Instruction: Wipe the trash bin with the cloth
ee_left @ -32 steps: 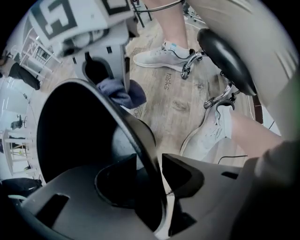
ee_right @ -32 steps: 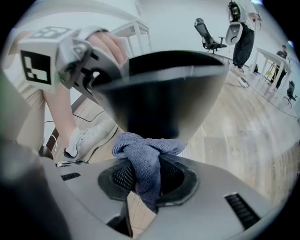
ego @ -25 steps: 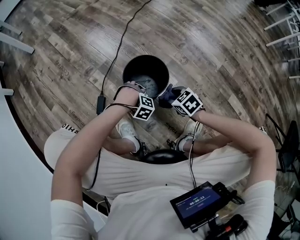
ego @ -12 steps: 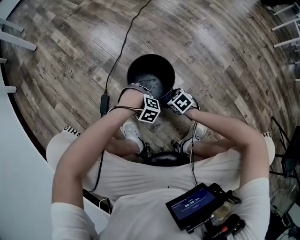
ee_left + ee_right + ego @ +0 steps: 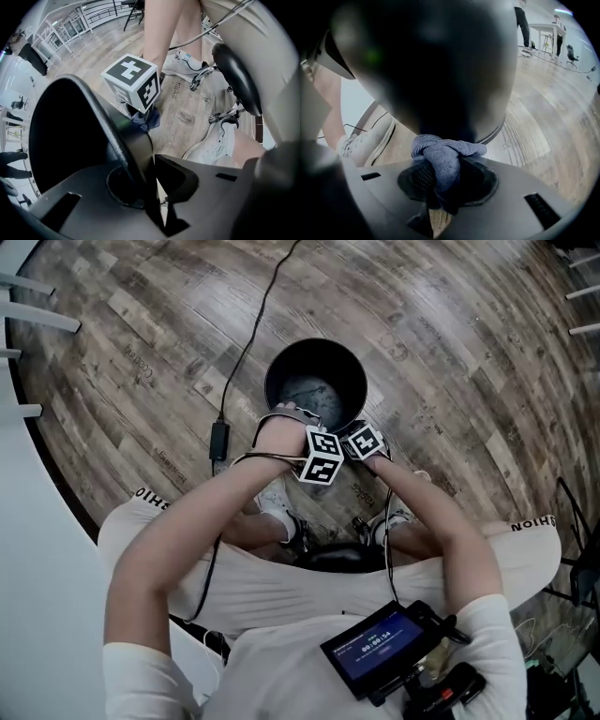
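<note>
Left claw (image 5: 152, 157) first: it's closing on the near rim of the trash bin (image 5: 281, 367), about seven o'clock on the mouth, with the rim wedged between the jaws. The bin stands on the floor (image 5: 450, 324) at my twelve. Over at five o'clock, my right claw (image 5: 440, 176) pinches the blue cloth (image 5: 440, 152), bunched against the bin's outer wall. My read: grip the rim firmly so the bin can't tip, press the cloth flat, then sweep round the wall.
</note>
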Demonstrator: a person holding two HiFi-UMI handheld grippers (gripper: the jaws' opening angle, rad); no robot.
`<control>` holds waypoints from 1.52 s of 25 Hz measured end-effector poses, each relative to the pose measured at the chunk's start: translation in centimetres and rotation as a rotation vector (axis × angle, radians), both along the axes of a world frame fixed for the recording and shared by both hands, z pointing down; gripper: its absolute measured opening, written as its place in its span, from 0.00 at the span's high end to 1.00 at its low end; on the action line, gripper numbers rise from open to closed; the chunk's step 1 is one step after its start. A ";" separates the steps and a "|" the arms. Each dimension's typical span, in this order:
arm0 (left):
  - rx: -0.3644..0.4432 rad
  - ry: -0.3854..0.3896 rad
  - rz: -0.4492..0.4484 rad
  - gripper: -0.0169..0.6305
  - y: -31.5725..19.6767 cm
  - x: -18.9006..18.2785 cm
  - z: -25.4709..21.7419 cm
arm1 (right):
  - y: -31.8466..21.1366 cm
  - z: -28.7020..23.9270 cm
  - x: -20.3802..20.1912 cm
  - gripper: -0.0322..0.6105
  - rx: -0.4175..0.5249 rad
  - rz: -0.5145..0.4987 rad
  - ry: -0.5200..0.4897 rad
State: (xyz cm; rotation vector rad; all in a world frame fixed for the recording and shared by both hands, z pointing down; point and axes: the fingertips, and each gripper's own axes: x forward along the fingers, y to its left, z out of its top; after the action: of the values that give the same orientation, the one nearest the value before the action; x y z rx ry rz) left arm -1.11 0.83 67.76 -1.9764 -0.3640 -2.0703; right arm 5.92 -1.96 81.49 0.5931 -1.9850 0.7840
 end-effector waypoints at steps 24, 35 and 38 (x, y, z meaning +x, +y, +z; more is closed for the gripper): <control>0.110 -0.080 0.223 0.82 -0.8 -3.8 0.6 | 1.2 -22.5 -0.1 0.79 0.093 -0.101 -0.025; 0.080 -0.091 0.130 0.84 0.1 -3.1 0.7 | 0.8 -12.8 0.0 0.79 0.049 -0.195 0.062; 0.078 -0.088 0.122 0.84 0.1 -3.0 0.7 | 0.7 -9.7 -0.1 0.79 0.052 -0.205 0.051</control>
State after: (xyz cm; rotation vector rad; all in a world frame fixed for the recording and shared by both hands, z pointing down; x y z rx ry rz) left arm -4.13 0.89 68.47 -1.7775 -0.4043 -2.0670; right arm 5.80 -1.28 71.84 0.4276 -1.9867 0.5876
